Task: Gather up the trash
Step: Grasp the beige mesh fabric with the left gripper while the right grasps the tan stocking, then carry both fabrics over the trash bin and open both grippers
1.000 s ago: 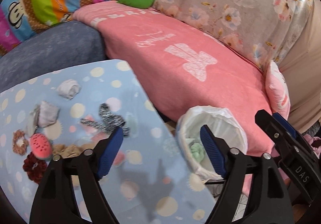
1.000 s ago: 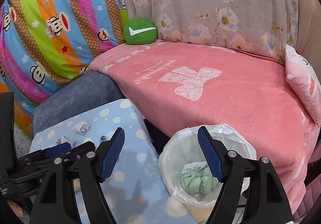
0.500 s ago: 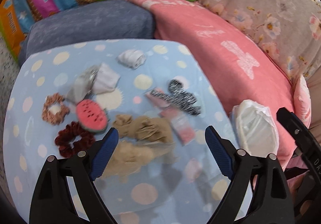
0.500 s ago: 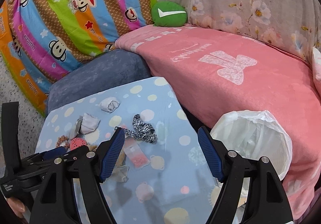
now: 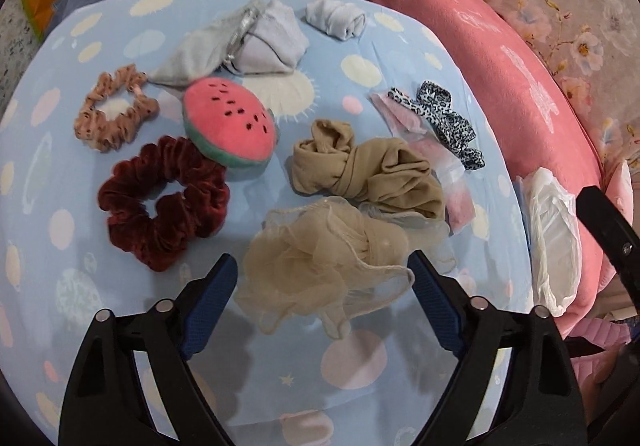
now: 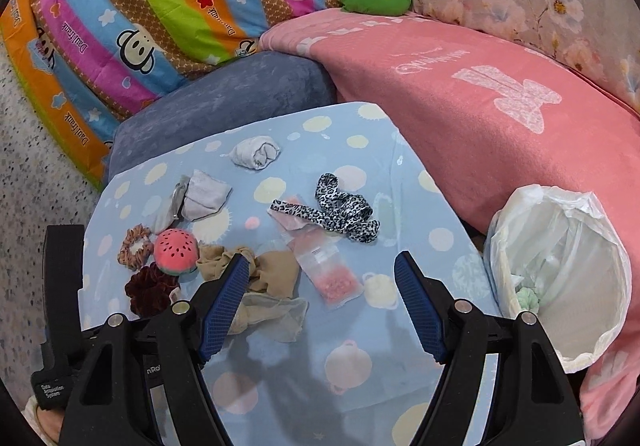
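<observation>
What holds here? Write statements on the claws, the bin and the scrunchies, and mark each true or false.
1. Both the left claw and the right claw are open. True.
2. The bin is unlined. False: a white bag lines it.
3. The red scrunchie touches the watermelon toy. True.
4. The left claw holds the beige mesh. False: the mesh lies between its open fingers, ungripped.

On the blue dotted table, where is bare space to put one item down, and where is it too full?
Bare cloth lies along the near edge, between the right gripper fingers, and at the far right corner beyond the leopard band. The left half is crowded: dark red scrunchie, watermelon toy, beige stockings, touching or overlapping.
</observation>
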Demonstrator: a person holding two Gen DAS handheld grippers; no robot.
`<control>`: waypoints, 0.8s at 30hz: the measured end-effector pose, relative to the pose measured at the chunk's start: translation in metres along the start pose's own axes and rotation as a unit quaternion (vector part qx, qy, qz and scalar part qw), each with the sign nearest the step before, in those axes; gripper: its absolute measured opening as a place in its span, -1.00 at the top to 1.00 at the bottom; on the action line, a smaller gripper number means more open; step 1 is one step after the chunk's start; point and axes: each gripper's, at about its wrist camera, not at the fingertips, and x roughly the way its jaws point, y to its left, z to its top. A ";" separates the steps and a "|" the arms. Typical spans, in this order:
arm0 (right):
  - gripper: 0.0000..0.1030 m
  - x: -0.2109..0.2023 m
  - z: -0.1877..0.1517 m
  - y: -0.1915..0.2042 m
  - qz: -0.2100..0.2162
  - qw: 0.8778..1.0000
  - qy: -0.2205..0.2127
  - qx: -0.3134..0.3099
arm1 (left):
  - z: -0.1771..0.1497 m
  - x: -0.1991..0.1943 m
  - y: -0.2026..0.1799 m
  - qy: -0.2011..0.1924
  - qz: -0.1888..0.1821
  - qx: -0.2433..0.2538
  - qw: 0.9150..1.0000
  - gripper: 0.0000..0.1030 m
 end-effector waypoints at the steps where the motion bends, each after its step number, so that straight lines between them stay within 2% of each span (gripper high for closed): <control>1: -0.40 0.003 -0.001 0.002 0.000 1.000 0.004 -0.002 | 0.000 0.003 -0.001 0.006 -0.005 0.001 1.000 -0.29; 2: -0.40 0.007 -0.002 0.003 0.000 1.000 0.008 -0.004 | 0.000 0.007 -0.002 0.014 -0.012 0.002 1.000 -0.20; 3: -0.40 0.010 -0.003 0.005 0.001 1.000 0.012 -0.006 | -0.001 0.009 -0.002 0.022 -0.022 0.002 1.000 -0.04; 4: -0.40 0.012 -0.004 0.006 0.003 1.000 0.015 -0.007 | -0.001 0.010 -0.003 0.027 -0.028 0.003 0.999 0.21; 7: -0.40 0.020 -0.006 0.010 0.006 1.000 0.024 -0.010 | -0.002 0.006 -0.003 0.027 -0.035 0.005 0.999 0.65; 9: -0.38 0.026 -0.007 0.013 0.011 0.999 0.031 -0.012 | -0.002 -0.004 -0.002 0.018 -0.035 0.009 0.999 0.77; 15: -0.33 0.045 -0.007 0.026 0.026 0.998 0.046 -0.018 | 0.006 -0.037 0.011 -0.019 -0.023 -0.001 1.000 0.83; 20: -0.32 0.062 -0.007 0.040 0.039 0.997 0.057 -0.026 | 0.026 -0.067 0.023 -0.075 0.024 -0.007 0.997 0.83; 24: -0.17 0.080 -0.005 0.051 0.049 0.996 0.070 -0.031 | 0.043 -0.081 0.033 -0.102 0.041 -0.017 0.994 0.83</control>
